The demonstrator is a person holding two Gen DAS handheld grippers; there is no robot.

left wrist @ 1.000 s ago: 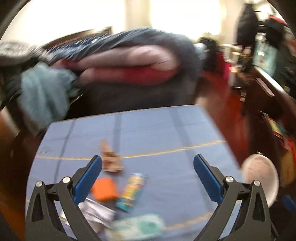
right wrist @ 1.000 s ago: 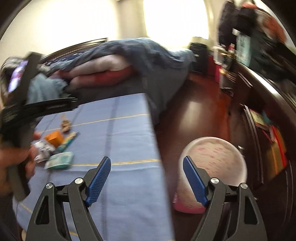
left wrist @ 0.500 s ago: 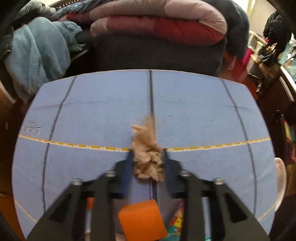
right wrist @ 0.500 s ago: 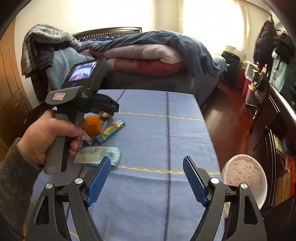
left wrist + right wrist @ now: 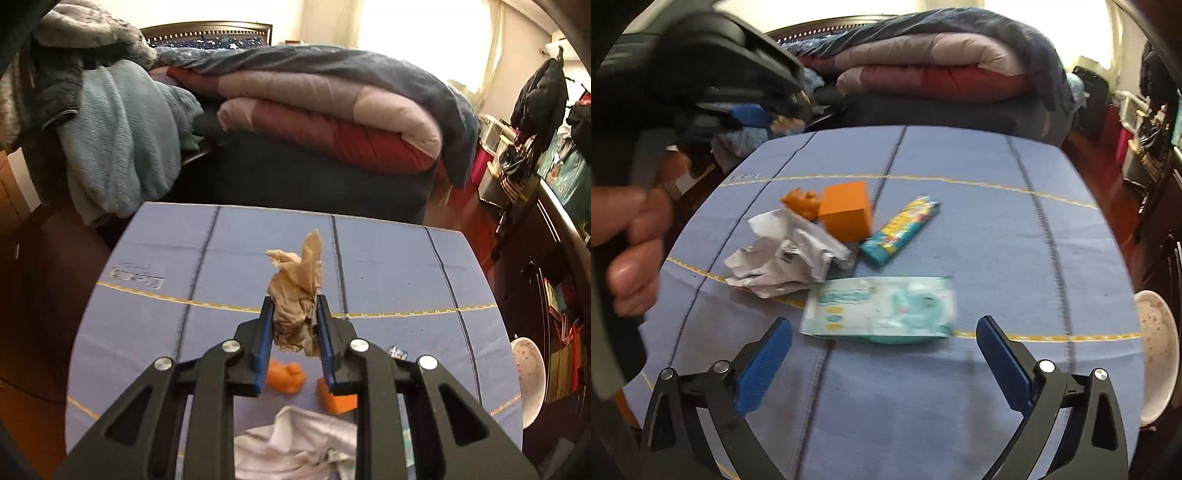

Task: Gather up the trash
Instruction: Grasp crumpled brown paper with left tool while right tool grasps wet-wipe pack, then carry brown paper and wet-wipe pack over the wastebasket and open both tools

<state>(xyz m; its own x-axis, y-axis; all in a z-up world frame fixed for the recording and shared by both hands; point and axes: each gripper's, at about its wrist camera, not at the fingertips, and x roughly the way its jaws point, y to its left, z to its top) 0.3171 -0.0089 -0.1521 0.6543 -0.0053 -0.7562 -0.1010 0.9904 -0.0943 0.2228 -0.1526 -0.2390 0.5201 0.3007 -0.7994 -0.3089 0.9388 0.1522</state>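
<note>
My left gripper (image 5: pixel 293 310) is shut on a crumpled brown paper tissue (image 5: pixel 295 295) and holds it above the blue tablecloth (image 5: pixel 388 266). In the right wrist view the left gripper is a dark blur at the upper left (image 5: pixel 713 74). My right gripper (image 5: pixel 882 332) is open and empty, just in front of a pale green wipes packet (image 5: pixel 882 306). Beyond it lie a crumpled white paper (image 5: pixel 783 258), a colourful snack wrapper (image 5: pixel 901 229), an orange block (image 5: pixel 846 214) and a small orange toy (image 5: pixel 801 201).
A pink-speckled white bin (image 5: pixel 1156 358) stands on the floor past the table's right edge; it also shows in the left wrist view (image 5: pixel 528 380). A bed with folded quilts (image 5: pixel 332 110) is behind the table. Dark furniture (image 5: pixel 554 258) lines the right side.
My left gripper has closed on the brown tissue and lifted it off the table. My right gripper has moved left and closer to the wipes packet, still open.
</note>
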